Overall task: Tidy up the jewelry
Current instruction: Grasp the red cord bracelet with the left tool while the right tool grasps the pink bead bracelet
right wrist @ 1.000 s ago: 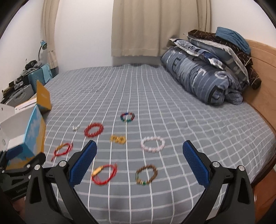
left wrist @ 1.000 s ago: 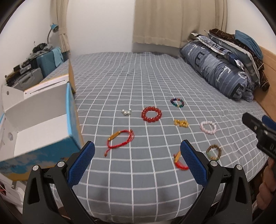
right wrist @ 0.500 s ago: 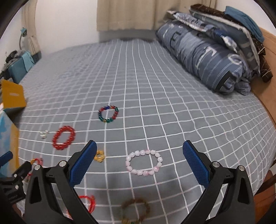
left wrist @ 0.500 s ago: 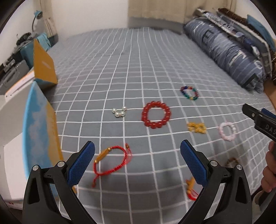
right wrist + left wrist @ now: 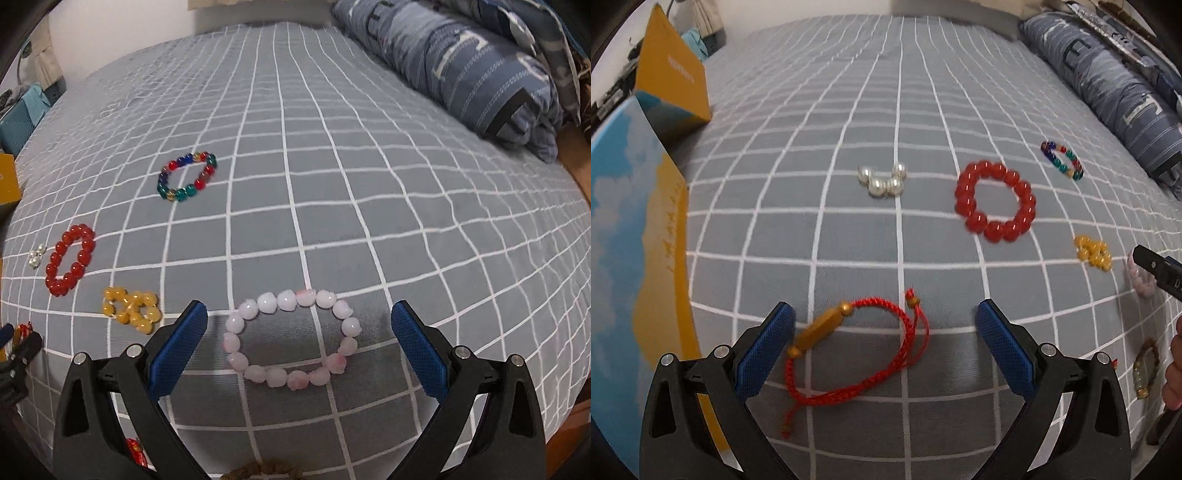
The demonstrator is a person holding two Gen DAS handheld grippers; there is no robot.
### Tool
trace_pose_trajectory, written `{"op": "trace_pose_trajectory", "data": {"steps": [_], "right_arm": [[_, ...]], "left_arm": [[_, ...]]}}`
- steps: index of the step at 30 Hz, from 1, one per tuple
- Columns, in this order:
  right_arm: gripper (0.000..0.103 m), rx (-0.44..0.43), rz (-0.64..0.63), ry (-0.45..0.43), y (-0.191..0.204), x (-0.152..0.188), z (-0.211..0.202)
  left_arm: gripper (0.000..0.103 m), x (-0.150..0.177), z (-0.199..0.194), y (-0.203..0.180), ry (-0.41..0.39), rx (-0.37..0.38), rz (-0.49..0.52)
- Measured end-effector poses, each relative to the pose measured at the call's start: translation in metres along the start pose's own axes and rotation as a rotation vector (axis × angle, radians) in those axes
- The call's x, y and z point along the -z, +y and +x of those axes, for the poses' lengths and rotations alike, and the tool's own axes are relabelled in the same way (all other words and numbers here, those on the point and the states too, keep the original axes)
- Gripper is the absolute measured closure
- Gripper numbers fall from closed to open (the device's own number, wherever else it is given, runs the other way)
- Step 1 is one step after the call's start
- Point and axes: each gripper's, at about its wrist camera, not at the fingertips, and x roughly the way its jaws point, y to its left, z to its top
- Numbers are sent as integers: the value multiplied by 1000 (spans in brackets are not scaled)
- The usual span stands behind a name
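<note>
Jewelry lies scattered on the gridded bedspread [image 5: 369,184], and both tools look poised to pick: the left gripper [image 5: 884,332], jaws apart, straddles the red cord bracelet [image 5: 857,354], the right gripper [image 5: 299,332], likewise spread, brackets the pink bead bracelet [image 5: 291,339]; next each should lower and close.

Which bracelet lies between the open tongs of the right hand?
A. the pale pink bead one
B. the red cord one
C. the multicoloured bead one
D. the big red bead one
A: the pink bead bracelet sits framed by the right tongs, untouched.
</note>
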Motion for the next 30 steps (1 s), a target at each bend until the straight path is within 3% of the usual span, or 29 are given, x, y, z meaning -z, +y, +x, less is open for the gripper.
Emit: {"op": "trace_pose_trajectory", "data": {"steps": [4, 9, 15, 17, 30], "right_arm": [[18, -40, 31, 45, -3, 0, 10], [31, -44, 37, 70, -2, 0, 17], [60, -43, 61, 72, -3, 1, 17], [80, -44, 66, 71, -3, 1, 16], [83, -80, 95, 50, -11, 0, 3]], "left_arm": [[16, 3, 3, 2, 8, 8, -4], [50, 4, -4, 1, 2, 9, 8], [80, 5, -8, 5, 3, 16, 0], [90, 5, -9, 5, 2, 16, 0], [93, 2, -19, 8, -26, 44, -21]]}}
